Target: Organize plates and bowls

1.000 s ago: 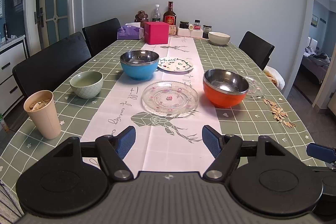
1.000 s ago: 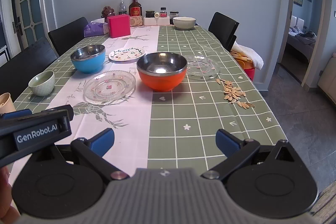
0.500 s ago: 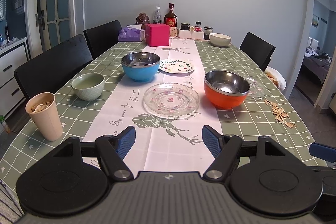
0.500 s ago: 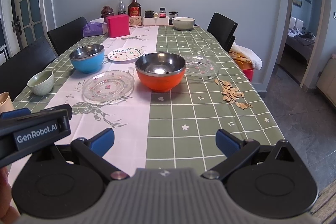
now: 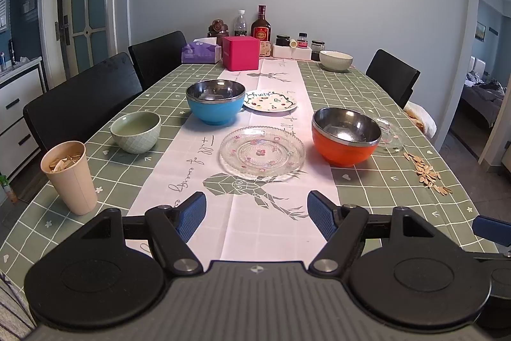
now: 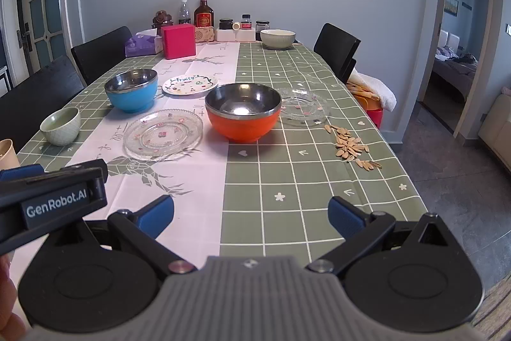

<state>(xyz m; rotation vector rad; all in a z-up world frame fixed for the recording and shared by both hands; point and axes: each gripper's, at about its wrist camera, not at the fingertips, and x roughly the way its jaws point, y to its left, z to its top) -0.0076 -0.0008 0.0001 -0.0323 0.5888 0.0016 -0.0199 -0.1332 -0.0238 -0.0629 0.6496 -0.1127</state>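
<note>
Two claws: both spread wide, gripping nothing, above the near end of the surface.
Left claw: over the white runner, short of the clear glass plate.
Right claw: over green checked cloth, near the runner's edge.
Orange bowl: steel-lined, right of the clear glass plate, just in front of a second glass plate.
Blue bowl: steel-lined, on the runner's left edge, beside the printed "Fruity" plate.
Pale green bowl: left of the runner, near a beige cup of scraps.
White bowl: far right end.
Seeds: loose heap, right side, near the orange bowl.
Far end: pink box, bottles and jars.
</note>
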